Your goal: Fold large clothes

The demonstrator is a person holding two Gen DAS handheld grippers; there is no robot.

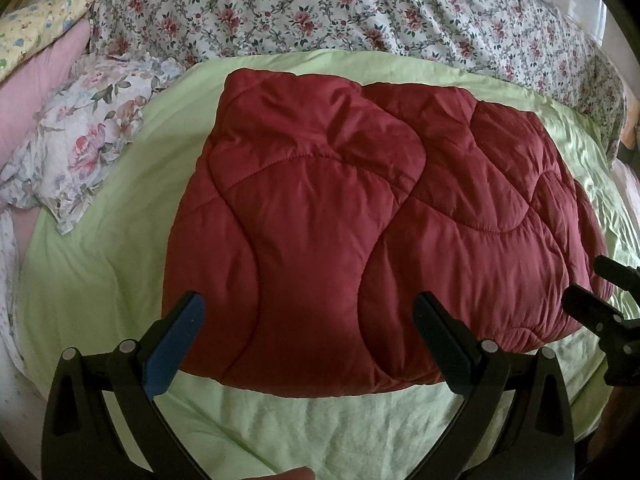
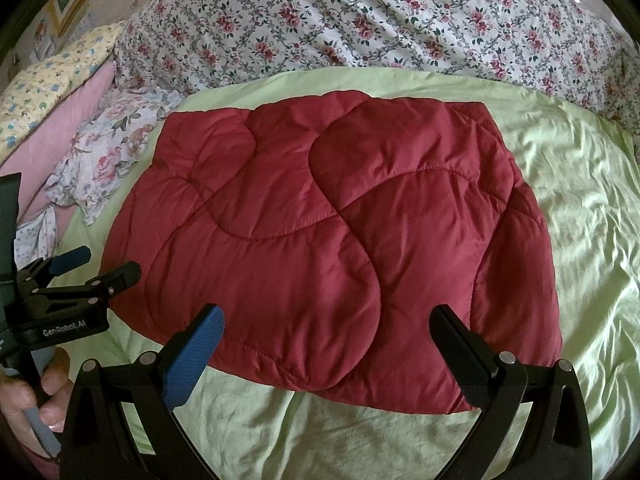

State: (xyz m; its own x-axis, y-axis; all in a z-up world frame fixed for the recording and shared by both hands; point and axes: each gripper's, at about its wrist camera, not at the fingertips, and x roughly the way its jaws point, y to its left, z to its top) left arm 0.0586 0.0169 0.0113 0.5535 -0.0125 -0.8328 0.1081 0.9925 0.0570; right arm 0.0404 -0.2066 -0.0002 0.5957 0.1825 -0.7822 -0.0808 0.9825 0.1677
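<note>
A dark red quilted garment (image 1: 360,216) lies folded into a thick rectangle on the light green sheet (image 1: 304,420); it also shows in the right wrist view (image 2: 328,248). My left gripper (image 1: 308,320) is open and empty, hovering just above the garment's near edge. My right gripper (image 2: 326,332) is open and empty, also over the near edge. The right gripper appears at the right edge of the left wrist view (image 1: 600,300), and the left gripper at the left of the right wrist view (image 2: 100,268). Neither touches the garment.
A floral duvet (image 1: 360,12) is bunched along the far side of the bed. A crumpled floral cloth (image 1: 88,140), a pink pillow (image 1: 44,92) and a yellow patterned pillow (image 2: 48,84) lie at the left. The green sheet (image 2: 580,220) extends to the right.
</note>
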